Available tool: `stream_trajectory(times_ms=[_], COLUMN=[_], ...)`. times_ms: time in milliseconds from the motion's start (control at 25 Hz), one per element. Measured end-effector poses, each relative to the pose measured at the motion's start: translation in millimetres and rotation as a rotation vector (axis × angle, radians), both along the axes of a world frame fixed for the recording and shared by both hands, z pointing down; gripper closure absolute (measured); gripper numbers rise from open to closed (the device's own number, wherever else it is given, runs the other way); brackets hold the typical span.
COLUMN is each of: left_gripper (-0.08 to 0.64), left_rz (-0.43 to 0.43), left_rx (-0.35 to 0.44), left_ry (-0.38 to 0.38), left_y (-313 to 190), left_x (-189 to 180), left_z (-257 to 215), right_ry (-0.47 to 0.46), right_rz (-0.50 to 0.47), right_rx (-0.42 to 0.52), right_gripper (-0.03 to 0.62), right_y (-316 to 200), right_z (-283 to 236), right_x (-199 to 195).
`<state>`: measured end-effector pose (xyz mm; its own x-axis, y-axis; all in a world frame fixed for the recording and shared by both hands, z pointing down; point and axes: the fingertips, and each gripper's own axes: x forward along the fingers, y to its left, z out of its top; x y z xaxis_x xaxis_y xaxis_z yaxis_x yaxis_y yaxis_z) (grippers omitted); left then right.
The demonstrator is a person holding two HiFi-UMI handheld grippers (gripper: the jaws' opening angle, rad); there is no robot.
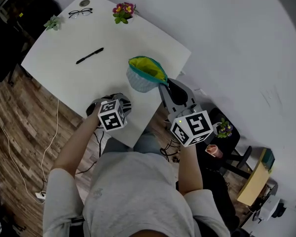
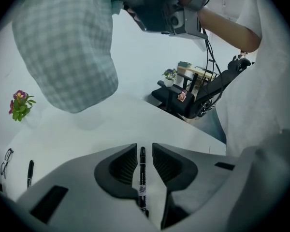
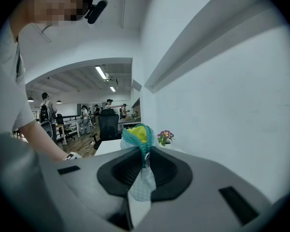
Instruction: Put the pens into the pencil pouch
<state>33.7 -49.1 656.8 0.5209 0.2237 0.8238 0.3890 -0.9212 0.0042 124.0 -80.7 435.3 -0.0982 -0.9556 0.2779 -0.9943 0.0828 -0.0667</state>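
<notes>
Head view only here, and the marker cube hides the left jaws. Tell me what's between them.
Observer: A black pen lies between the jaws of the left gripper; they stand apart, with table showing beside the pen.
Operator: Now confirm the right grip.
Observer: The right gripper is shut on the fabric of the pencil pouch, beside the zipper pull.
Operator: Report whether the pouch rests on the table.
Observer: No, it hangs clear above the white table.
</notes>
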Motion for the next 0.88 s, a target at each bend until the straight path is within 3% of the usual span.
stream_trajectory(times_ms=[240,480,600,760,880], left_gripper=[0.460,0.462,0.506,0.508,0.508], left_rz=[0.020,0.033,0.041,-0.079,-0.241], left_rx=[0.011,0.011,0.028,0.000,-0.041], left_ry=[-0.098,-0.136,-0.140,-0.091,0.031], left_y=[-5.8,-3.8,-1.7,-9.2,-26.7], left_x=[2.6,4.7,4.3,7.5,14.2], left_z=[19.7,20.4,21.8,15.4,-11.1], right_ry=[-0.004,-0.014,-0.021,-0.038,-0.049], right_rz=[-0.018,-0.051,-0.073,-0.107,-0.142], right_rx=[-0.015,-0.018,-0.018,-0.016,-0.013], right_gripper=[0.531,0.529,0.529,0.529,0.529], right_y=[-1.7,-7.0,-11.2,-18.0,-25.6], right_z=[6.9,9.5,10.4,12.0,11.8], right_x=[7.3,12.1,13.2,16.8,17.7])
